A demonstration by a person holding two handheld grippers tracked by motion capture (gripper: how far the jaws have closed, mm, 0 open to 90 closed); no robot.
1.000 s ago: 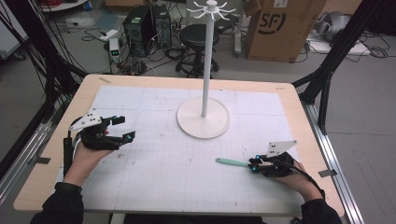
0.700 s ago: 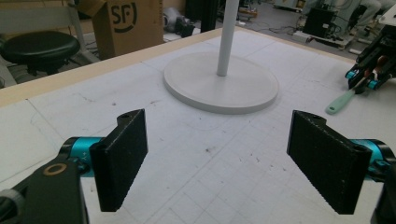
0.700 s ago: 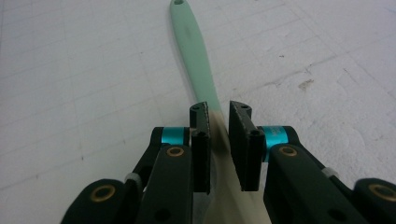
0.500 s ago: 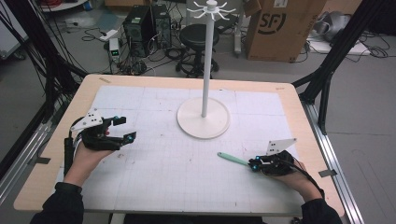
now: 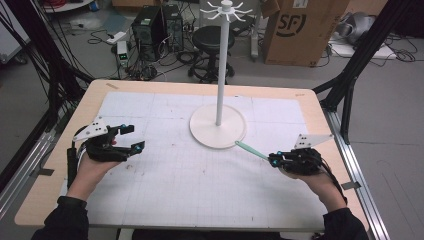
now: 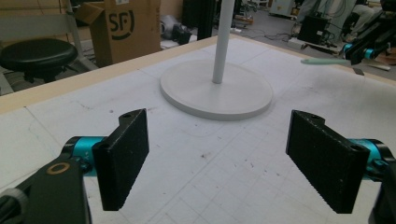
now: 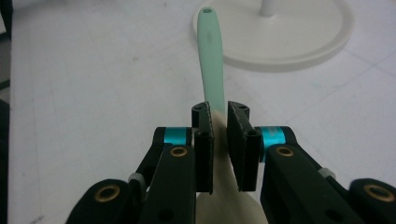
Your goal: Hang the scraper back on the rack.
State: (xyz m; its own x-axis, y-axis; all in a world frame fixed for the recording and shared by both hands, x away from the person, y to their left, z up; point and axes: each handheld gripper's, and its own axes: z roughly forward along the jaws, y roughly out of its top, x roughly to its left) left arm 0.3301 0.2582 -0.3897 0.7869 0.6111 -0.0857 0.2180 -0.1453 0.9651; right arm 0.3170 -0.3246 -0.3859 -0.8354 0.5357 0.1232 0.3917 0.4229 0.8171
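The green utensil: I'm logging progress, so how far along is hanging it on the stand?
Done: the right tongs have shut on the green utensil and hold it with its holed tip near the stand's base. Left: raising it to the hooks. The left tongs are open and idle.

Grey floor with a black stool (image 5: 209, 37), cardboard box (image 5: 294, 31) and computer tower (image 5: 148, 25).

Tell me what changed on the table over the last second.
The right gripper, shut on the green utensil, carried it up the table toward the white stand; its tip now reaches the stand's base. The left gripper stayed open in place; the stand did not move.
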